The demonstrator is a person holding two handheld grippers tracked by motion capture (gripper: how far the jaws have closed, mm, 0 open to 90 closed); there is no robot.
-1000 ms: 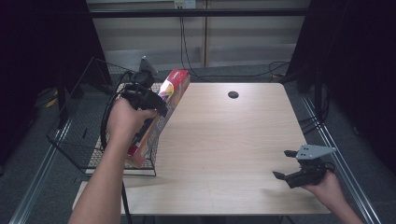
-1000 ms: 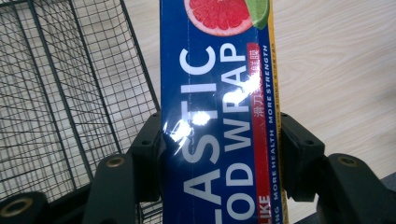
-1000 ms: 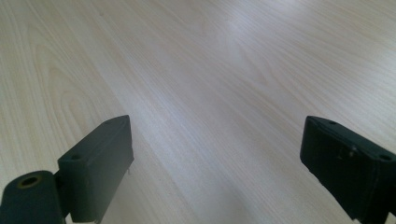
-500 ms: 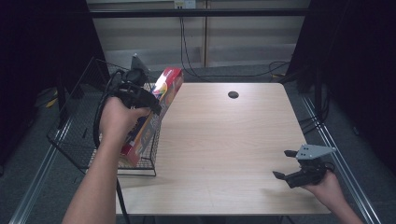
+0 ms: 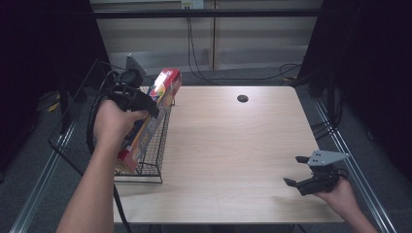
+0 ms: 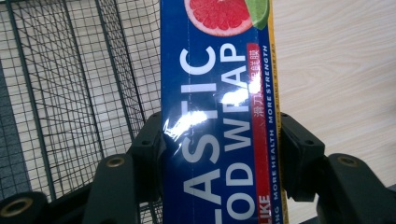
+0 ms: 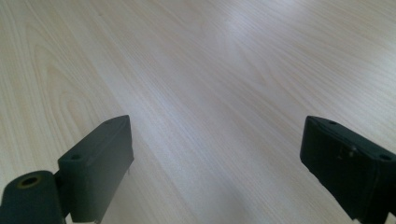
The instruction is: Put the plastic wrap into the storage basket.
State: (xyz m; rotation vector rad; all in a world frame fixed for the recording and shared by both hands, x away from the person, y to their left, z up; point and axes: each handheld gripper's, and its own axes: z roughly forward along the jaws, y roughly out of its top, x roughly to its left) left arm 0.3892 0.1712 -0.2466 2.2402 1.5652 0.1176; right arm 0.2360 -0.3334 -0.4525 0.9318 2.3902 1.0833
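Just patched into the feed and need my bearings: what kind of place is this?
Probably a lab or test bench, not a kitchen: a plain wooden table with a cable hole, cables along the back wall and dark curtains. The left claw holds a plastic wrap box over a wire basket.

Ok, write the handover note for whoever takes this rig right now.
Left gripper: shut on the plastic wrap box, holding it tilted above the wire basket at the table's left edge.
Right gripper: open, empty, low over the table near its right front corner.
Done: box gripped and lifted.
Left: whether it goes into the basket or comes out cannot be told from this moment alone; finish that move, then release.
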